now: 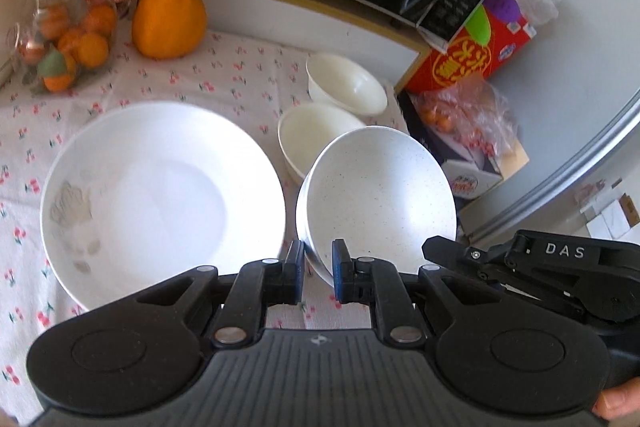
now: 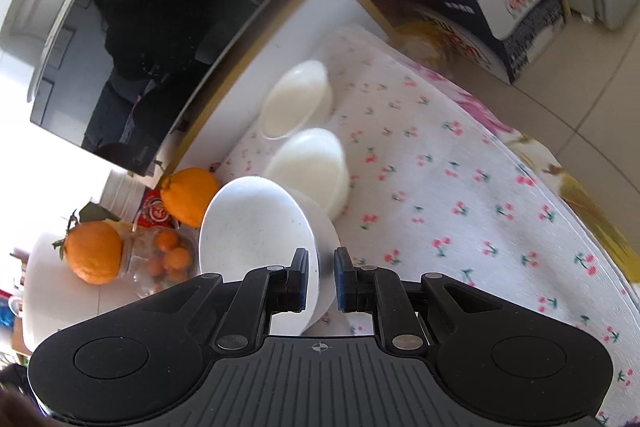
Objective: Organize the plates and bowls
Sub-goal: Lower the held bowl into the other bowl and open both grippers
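**Speckled bowl held by both grippers: keep it level, set it down straight**

Step in hand, as judged: the white speckled ceramic bowl (image 1: 380,195) is being placed or stacked. It is tilted, with the near rim raised.

- The rim is pinched by the left gripper (image 1: 318,269), whose jaws are closed on the near-left edge. The right gripper (image 2: 321,281) is likewise clamped on the rim further round.
- Both grips should be held at equal height, since a twist between them could lever the thin rim out of the pads.
- The tilt should be taken out before lowering. Glazed ceramic is likely to slide, so release is best left until the base is seated.
- The large white deep ceramic plate (image 1: 160,187) sits just beside the bowl on the left, so sideways swing is to be avoided.

Task items, by size:
- The plate is wide-rimmed, with faint grey marks on its left side, and lies flat on the cherry-print tablecloth (image 1: 240,75).
- The bowl is matte with fine dark flecks. What looks like a second rim is seen just under it, possibly a matching bowl.
- The two small cream glossy bowls (image 1: 316,135) stand upright behind it, close together
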{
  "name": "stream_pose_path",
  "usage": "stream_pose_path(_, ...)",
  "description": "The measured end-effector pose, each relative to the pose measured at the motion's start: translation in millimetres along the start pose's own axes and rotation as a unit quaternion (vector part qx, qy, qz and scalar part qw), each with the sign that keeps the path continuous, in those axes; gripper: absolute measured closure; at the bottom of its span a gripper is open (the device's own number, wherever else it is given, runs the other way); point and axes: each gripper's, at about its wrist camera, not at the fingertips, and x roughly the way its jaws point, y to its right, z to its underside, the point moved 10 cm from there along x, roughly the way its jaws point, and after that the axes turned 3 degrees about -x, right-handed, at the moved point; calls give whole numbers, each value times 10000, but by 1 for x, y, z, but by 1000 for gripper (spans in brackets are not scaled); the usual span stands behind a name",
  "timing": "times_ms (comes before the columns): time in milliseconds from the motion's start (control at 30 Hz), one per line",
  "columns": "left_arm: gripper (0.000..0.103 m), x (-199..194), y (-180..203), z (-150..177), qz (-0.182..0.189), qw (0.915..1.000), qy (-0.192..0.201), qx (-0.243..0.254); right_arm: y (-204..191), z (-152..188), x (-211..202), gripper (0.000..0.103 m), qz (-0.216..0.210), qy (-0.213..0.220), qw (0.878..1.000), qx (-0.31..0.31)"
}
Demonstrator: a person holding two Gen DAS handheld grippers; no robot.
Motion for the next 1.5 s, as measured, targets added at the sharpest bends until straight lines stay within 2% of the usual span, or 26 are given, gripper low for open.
stream_pose_path(133, 90, 6, 0, 16, -47, 9998, -173, 41, 19, 2, 3, 89, 32, -112, 9996, 269)
stream_pose_path(267, 90, 12, 1, 26, -77, 9994, -340, 9, 26, 0, 4, 89, 87, -144, 9995, 259)
stream_pose_path(600, 89, 21, 0, 37, -184, 9972, -723, 83, 41, -3, 9, 89, 331, -267, 9986, 323)
stream_pose_path(767, 88, 22, 2, 34, -170, 9970, -722, 230, 44, -5, 11, 88, 293, -297, 9984, 393)
stream_pose_path(900, 77, 22, 3, 32, -193, 9967, -689, 378, 46, -7, 12, 86, 344, -275, 9982, 411)
stream_pose_path(967, 74, 21, 4, 30, -191, 9968, -638, 447, 47, -8, 11, 86, 364, -257, 9981, 428)
stream_pose_path(1033, 67, 19, 5, 30, -177, 9966, -609, 517, 48, -10, 10, 83, 369, -238, 9980, 465)
stream_pose_path(1100, 54, 17, 6, 29, -170, 9967, -577, 544, 49, -12, 8, 75, 368, -216, 9976, 549)
stream_pose_path(1267, 34, 11, 8, 27, 16, 9969, -632, 467, 45, -14, 5, 44, 344, -172, 9974, 604)
stream_pose_path(1433, 20, 1, 17, 26, 244, 9948, -807, 574, 37, -19, 2, 37, 266, -181, 9965, 771)
stream_pose_path(1500, 15, -5, 20, 22, 254, 9940, -811, 690, 31, -23, 0, 30, 200, -125, 9961, 849)
